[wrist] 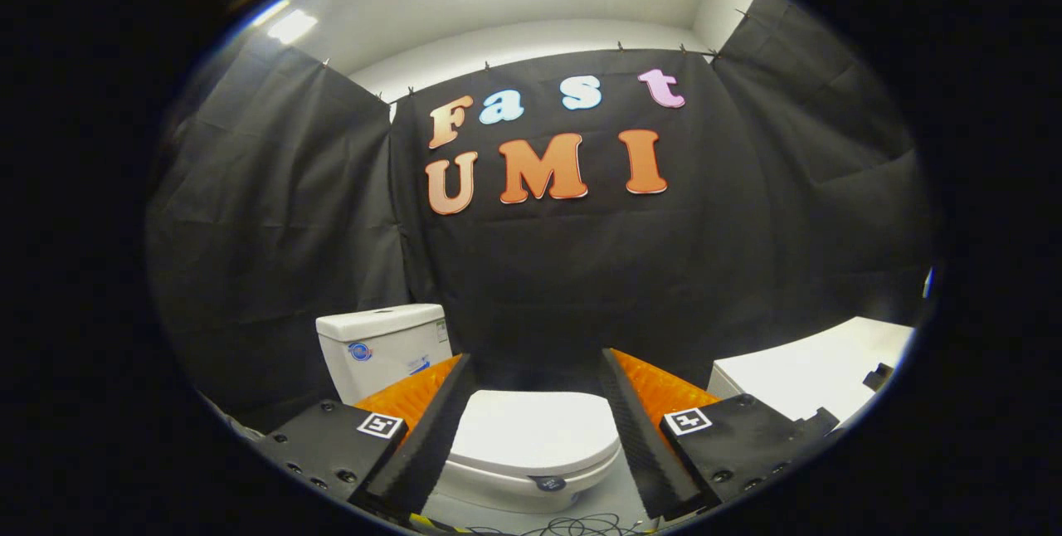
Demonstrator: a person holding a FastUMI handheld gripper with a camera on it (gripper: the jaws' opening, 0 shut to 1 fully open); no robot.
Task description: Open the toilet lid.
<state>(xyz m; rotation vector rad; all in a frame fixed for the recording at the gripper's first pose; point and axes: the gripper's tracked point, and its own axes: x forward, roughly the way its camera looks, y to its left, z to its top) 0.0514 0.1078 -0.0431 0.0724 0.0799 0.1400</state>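
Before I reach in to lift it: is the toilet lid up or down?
Down. The toilet lid lies flat over the bowl, framed between the open fingers.

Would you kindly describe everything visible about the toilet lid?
The lid is white, smooth and glossy, like plastic, with a rounded front edge. It lies closed and flat on the bowl, its back end toward the tank. A small dark round tag sits below its front rim. It shows between the fingers of the open gripper, which do not touch it.

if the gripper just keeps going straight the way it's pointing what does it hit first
Probably the closed white toilet lid, lying between and beyond the open gripper fingers; depth is hard to judge here.
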